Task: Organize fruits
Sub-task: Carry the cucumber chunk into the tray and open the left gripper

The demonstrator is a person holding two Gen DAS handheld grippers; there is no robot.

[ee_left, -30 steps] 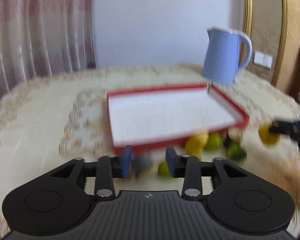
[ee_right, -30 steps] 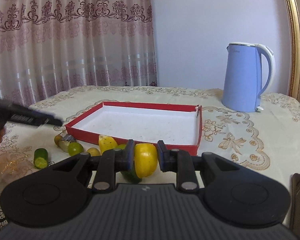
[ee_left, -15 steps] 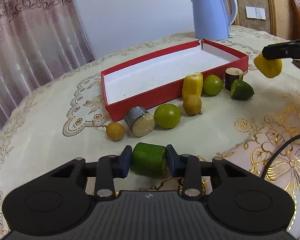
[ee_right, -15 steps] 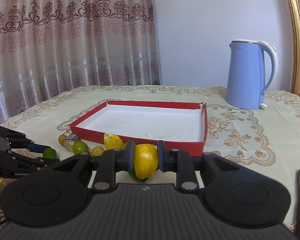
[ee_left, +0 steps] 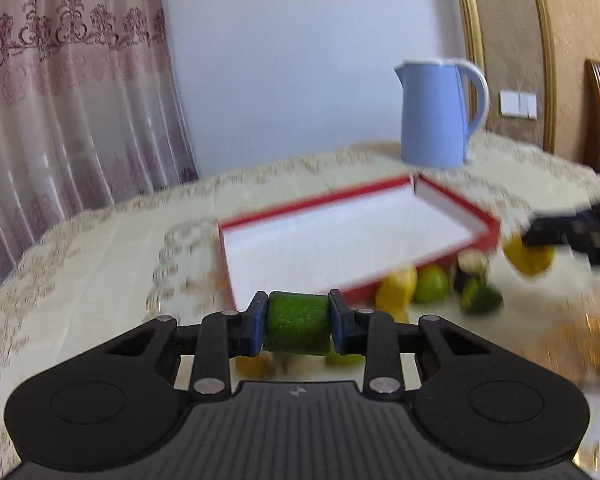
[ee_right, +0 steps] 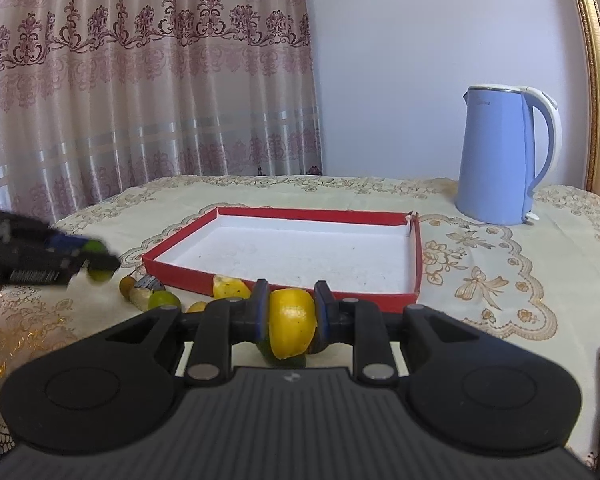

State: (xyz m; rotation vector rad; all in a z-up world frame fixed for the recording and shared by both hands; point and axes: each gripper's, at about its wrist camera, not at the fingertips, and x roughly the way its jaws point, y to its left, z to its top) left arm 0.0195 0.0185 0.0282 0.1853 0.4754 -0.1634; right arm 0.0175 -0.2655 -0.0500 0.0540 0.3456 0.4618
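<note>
While both hold fruit above the bench [ee_right: 480, 280]:
Left hand-held gripper [ee_left: 298, 322]: jaws closing on green chunk [ee_left: 296, 326].
Right hand-held gripper [ee_right: 290, 316]: clamped on yellow piece [ee_right: 292, 326].
Red tray [ee_right: 380, 298]: beyond both.

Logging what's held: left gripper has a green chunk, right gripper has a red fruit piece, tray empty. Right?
Not quite. The right gripper holds a yellow fruit piece, not red, as the right wrist view shows. The left gripper does hold the green chunk, and the red tray is empty.
</note>
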